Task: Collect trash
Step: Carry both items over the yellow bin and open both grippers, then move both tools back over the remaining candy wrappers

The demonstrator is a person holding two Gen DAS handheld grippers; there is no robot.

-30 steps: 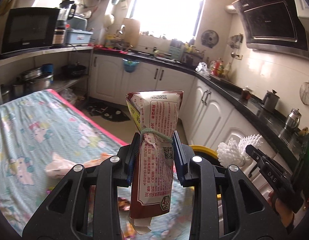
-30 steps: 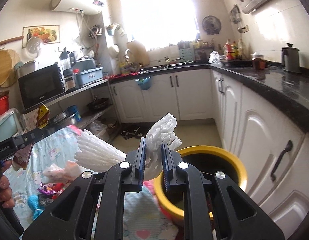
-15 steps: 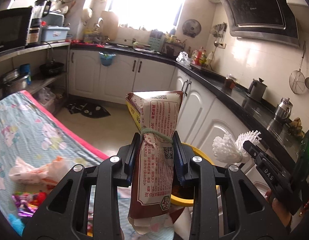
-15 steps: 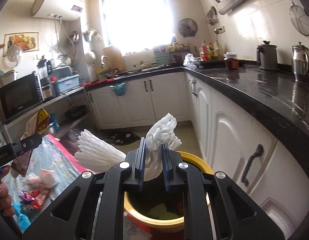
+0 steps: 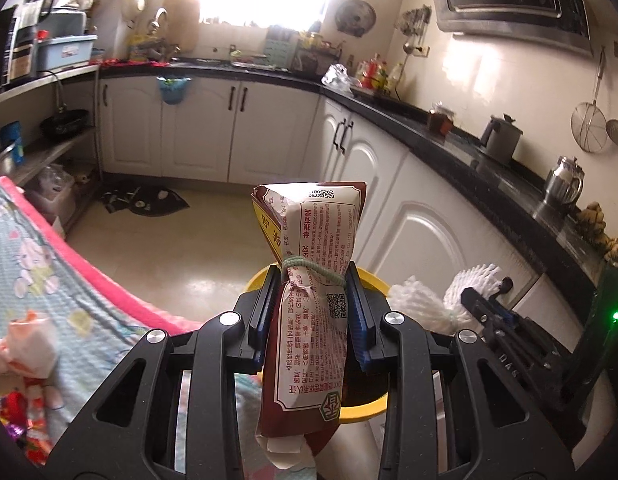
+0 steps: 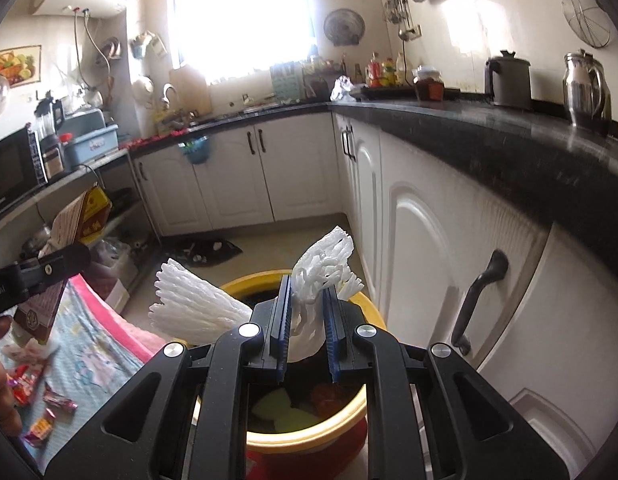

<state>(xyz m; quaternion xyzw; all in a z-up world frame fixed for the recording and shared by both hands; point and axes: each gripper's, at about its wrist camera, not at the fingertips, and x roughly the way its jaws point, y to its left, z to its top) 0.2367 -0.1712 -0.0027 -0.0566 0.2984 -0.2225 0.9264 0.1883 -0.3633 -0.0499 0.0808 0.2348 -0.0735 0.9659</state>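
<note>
Left wrist view: the left tool (image 5: 312,316) is clenched on a brown and white snack bag (image 5: 313,304), its blue pads pressing the bag's sides just below a green rubber band (image 5: 313,268) that cinches the neck. The bag stands roughly upright between the pads, its printed top flaring above them and its lower end hanging below. Directly behind the bag lies the yellow rim of a trash bin (image 5: 373,280). At lower right the right tool (image 5: 485,304) enters, carrying white foam netting (image 5: 421,300). At left lies a table covered by a cartoon-print cloth with a pink edge (image 5: 69,264), bearing a crumpled pink-white wrapper (image 5: 29,344) and small coloured wrappers at the lower left corner.

Right wrist view: the right tool (image 6: 307,320) is clenched on the white foam netting (image 6: 321,272), which fans upward and to the left of the pads. Beneath the tool sits the open trash bin (image 6: 309,436), yellow-rimmed with a red base, already containing pale green pieces (image 6: 285,412) and darker scraps. The netting is held above the bin's mouth. At left the left tool (image 6: 49,268) appears with the snack bag (image 6: 69,240), above the cloth-covered table, where candy wrappers (image 6: 49,404) lie scattered. White cabinets (image 6: 429,264) under a black worktop (image 6: 509,152) run along the right, the worktop carrying a dark kettle (image 6: 508,80) and a steel pot (image 6: 585,88).
</note>
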